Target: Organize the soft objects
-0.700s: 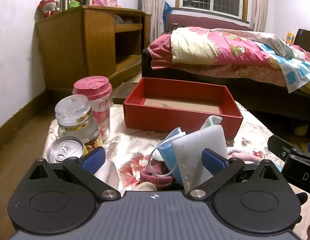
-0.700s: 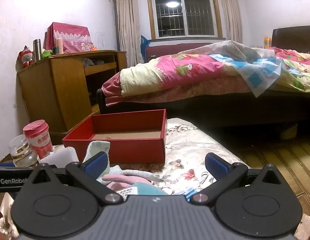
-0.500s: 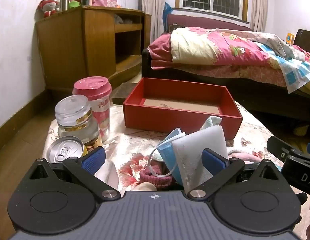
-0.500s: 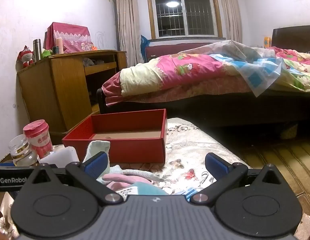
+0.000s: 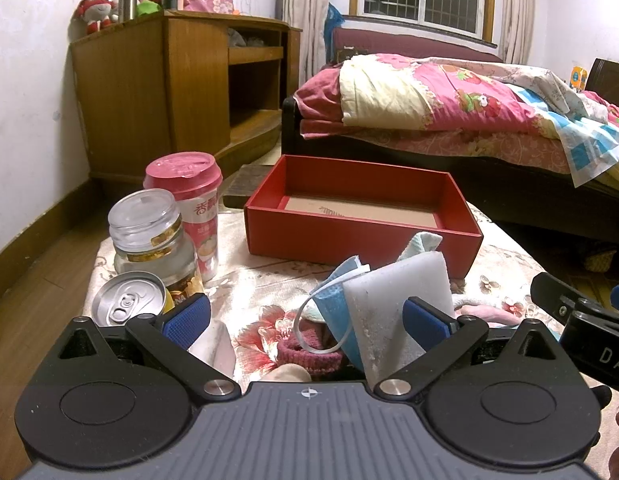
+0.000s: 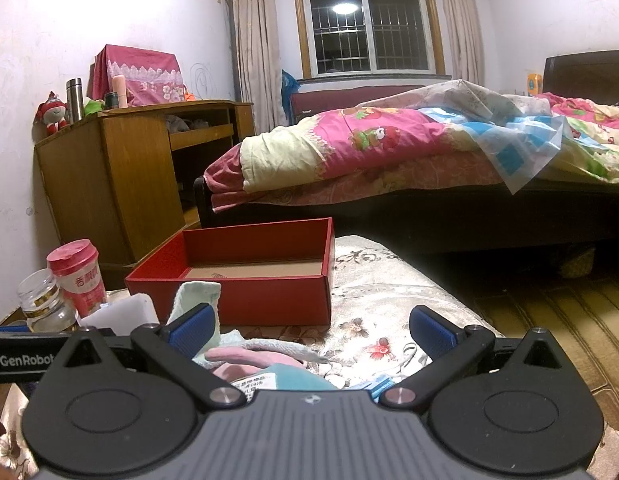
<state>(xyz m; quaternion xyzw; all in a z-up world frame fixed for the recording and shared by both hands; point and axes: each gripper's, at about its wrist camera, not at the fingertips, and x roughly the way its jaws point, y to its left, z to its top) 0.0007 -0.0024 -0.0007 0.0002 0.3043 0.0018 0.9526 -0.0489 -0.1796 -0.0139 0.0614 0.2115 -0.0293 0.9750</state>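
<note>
Nothing has shifted across the last moments: both grippers sit where they were, the soft pile untouched, so sorting has not begun and the red box in the middle of the frame is still bare inside.

Left gripper has its fingers spread wide, holding nothing. Between them, low in the frame, stand a white sponge block, a blue face mask with its ear loop hanging, and a dark pink knitted piece below; a pale green cloth pokes up behind the sponge, just in front of the box wall.

Right gripper is likewise wide and empty, hovering over pink and white cloths at the lower centre of its view. A small printed label shows on a teal item there, too small to read.

Readable writing: "GenRobot" on the other gripper's side at the lower left of the right view, and "DA" at the lower right of the left view. The pink cup at left carries Chinese characters. Beside it stand a glass jar and a drink can, hard things that probably stay out.
</note>
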